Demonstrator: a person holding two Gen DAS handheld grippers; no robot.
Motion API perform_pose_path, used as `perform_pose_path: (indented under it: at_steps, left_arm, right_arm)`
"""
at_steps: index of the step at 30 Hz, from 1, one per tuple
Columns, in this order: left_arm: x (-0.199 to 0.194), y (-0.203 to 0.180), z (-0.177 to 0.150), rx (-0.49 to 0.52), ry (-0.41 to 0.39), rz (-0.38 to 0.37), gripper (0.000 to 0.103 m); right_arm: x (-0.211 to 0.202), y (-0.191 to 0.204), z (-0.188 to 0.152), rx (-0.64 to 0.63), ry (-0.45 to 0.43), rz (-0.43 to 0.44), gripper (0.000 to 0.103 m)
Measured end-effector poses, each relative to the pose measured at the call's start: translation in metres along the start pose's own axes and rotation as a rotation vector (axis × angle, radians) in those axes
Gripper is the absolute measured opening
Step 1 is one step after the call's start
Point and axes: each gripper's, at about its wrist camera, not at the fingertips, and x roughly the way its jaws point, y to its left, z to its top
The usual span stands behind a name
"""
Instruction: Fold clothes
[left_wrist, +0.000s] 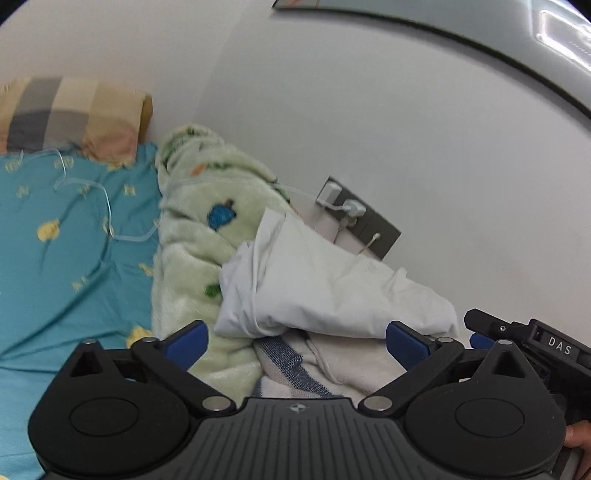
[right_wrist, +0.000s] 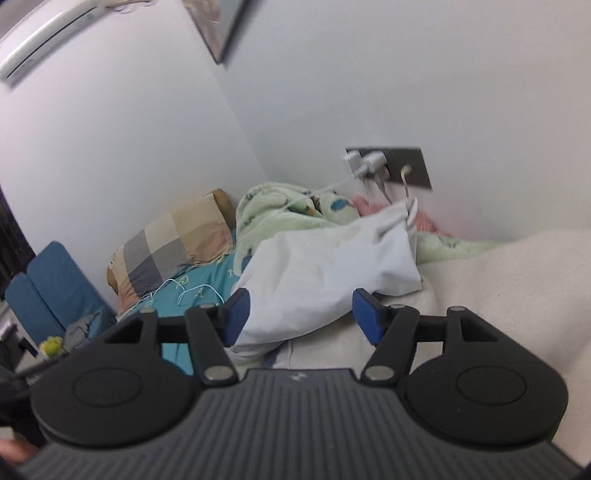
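Observation:
A white folded garment (left_wrist: 332, 284) lies bunched on the bed, on top of a cream cloth (left_wrist: 351, 365) and a blue-striped towel (left_wrist: 284, 365). My left gripper (left_wrist: 295, 343) hovers just in front of it, jaws spread wide, blue pads (left_wrist: 188, 343) clear of the fabric. In the right wrist view the same white garment (right_wrist: 325, 266) sits just beyond my right gripper (right_wrist: 299, 314), which stands open; its blue pads (right_wrist: 365, 317) flank the garment's near edge without pressing it. The black housing of the right tool (left_wrist: 546, 347) shows at the left wrist view's right edge.
A pale green fleece blanket (left_wrist: 192, 229) is heaped along the wall beside a teal bedsheet (left_wrist: 74, 258). A checked pillow (left_wrist: 66, 110) leans in the corner. A wall socket plate (left_wrist: 354, 210) holds chargers, with white cables (left_wrist: 92, 206) trailing over the bed. A cream blanket (right_wrist: 517, 295) lies at right.

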Motion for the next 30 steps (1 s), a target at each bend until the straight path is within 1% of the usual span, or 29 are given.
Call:
perform_pose_path:
  at_steps: [2,4,7,10,12,14,18,21,24,30]
  left_arm:
    - [-0.022,-0.003,-0.003,0.026,-0.028,0.017,0.103]
    - [-0.04,-0.004,-0.005,0.051,-0.037,0.034,0.103]
    - [-0.06,-0.006,-0.009,0.097,-0.053,0.065,0.103]
    - [-0.073,-0.007,-0.016,0.141,-0.097,0.105,0.103]
    - [-0.079,-0.008,-0.021,0.177,-0.124,0.138,0.103]
    - [-0.084,-0.014,-0.028,0.23,-0.142,0.18,0.103]
    - [-0.09,-0.018,-0.039,0.266,-0.164,0.204,0.103]
    - [-0.092,-0.016,-0.045,0.251,-0.175,0.193,0.103]
    - [-0.092,-0.018,-0.051,0.264,-0.198,0.223,0.103]
    - [-0.089,-0.022,-0.056,0.274,-0.2,0.261,0.103]
  right_arm:
    - [-0.014,0.011,-0.005,-0.041,-0.029,0.005,0.068]
    - [-0.027,0.022,-0.01,-0.077,-0.058,0.008,0.092]
    - [-0.044,0.038,-0.019,-0.144,-0.115,0.004,0.09]
    - [-0.058,0.054,-0.029,-0.199,-0.166,-0.016,0.09]
    - [-0.064,0.061,-0.036,-0.211,-0.181,-0.016,0.09]
    - [-0.067,0.067,-0.042,-0.217,-0.187,-0.019,0.09]
    - [-0.062,0.07,-0.053,-0.227,-0.189,-0.044,0.09]
    - [-0.058,0.068,-0.058,-0.227,-0.179,-0.052,0.09]
    - [-0.053,0.067,-0.063,-0.225,-0.17,-0.066,0.09]
    - [-0.051,0.071,-0.068,-0.248,-0.176,-0.071,0.09]
